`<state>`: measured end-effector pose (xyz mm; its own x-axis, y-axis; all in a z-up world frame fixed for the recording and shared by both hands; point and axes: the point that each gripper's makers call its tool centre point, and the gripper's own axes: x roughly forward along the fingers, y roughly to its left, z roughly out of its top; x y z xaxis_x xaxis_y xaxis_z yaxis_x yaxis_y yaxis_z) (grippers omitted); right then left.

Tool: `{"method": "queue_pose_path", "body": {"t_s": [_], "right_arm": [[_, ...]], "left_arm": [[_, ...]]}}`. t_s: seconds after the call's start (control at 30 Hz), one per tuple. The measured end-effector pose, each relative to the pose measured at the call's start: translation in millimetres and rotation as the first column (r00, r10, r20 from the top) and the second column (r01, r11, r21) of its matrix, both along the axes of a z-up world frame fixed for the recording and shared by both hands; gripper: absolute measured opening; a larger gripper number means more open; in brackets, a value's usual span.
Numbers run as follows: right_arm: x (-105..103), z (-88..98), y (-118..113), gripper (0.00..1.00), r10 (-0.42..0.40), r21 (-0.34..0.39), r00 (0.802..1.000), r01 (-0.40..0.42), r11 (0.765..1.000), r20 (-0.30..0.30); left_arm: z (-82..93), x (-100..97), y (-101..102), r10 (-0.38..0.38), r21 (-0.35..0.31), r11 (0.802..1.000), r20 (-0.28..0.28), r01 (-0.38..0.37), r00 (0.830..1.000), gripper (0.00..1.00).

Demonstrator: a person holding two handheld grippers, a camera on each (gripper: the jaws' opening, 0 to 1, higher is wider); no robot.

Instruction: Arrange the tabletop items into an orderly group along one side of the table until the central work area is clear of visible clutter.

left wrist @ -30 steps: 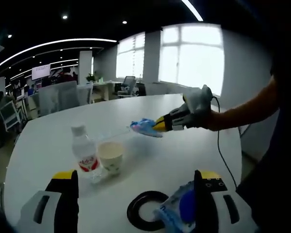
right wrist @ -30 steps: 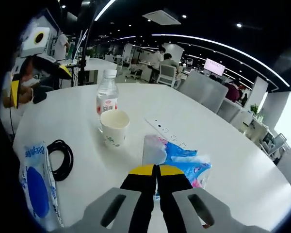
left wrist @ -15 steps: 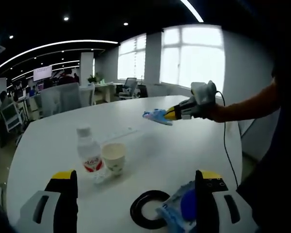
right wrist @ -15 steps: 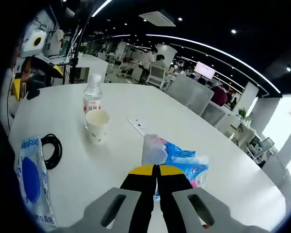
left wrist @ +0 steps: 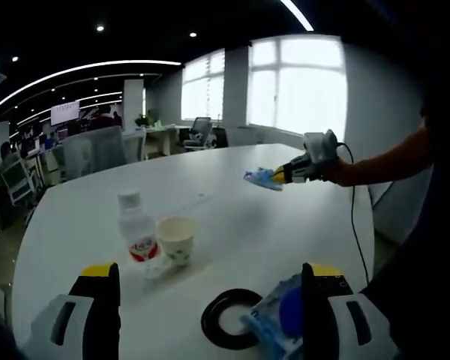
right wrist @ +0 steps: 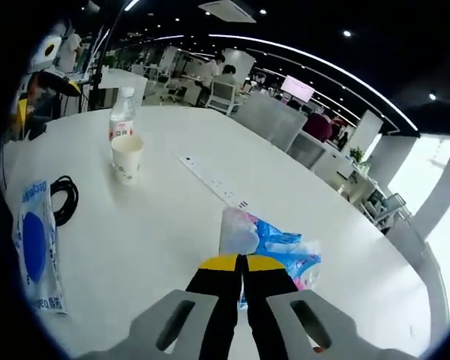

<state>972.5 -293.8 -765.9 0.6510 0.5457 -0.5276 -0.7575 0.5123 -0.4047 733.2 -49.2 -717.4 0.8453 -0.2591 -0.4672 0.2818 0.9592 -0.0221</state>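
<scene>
On the table (right wrist: 165, 247), a bottle (left wrist: 137, 229) and cup (left wrist: 177, 238) stand touching near the middle; a cable coil (left wrist: 226, 323) and wipes pack (left wrist: 274, 324) lie at the near edge, by the spread left gripper (left wrist: 210, 315). A blue packet (right wrist: 274, 251) is pinched in the closed right gripper (right wrist: 240, 264), held clear of the table, well apart from the group, toward the far window-side edge.

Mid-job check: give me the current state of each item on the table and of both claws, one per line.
Right claw: shut on blue snack packet, lifted off the table.
Left claw: open, holding nothing.
Water bottle: upright, capped.
Paper cup: upright beside the bottle.
Black cable coil: flat on table.
Blue wipes pack: lying flat.
Power strip: lying flat.
</scene>
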Motion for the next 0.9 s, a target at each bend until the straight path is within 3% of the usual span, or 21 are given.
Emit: {"method": "queue_pose_path", "body": {"t_s": [0.27, 0.63, 0.83, 0.9], "right_arm": [[-0.9, -33.3, -13.8, 0.00, -0.098, -0.077, 0.995, 0.095, 0.992, -0.026], [-0.2, -55.7, -14.9, 0.00, -0.245, -0.146, 0.968, 0.236, 0.961, -0.047], [-1.1, -63.9, -2.3, 0.00, -0.331, -0.062, 0.935, 0.325, 0.944, -0.131], [-3.4, -68.3, 2.0, 0.00, -0.352, -0.015, 0.917, 0.356, 0.934, -0.185]], "left_arm": [[-4.1, -1.2, 0.3, -0.005, 0.008, 1.000, -0.012, 0.005, 1.000, 1.00], [-8.3, -8.1, 4.9, 0.012, 0.015, 1.000, -0.025, -0.012, 1.000, 0.99], [-12.4, -10.6, 8.2, 0.014, 0.021, 1.000, -0.037, -0.013, 0.999, 0.99], [-12.9, -10.7, 8.5, 0.016, 0.021, 1.000, -0.040, -0.015, 0.999, 0.99]]}}
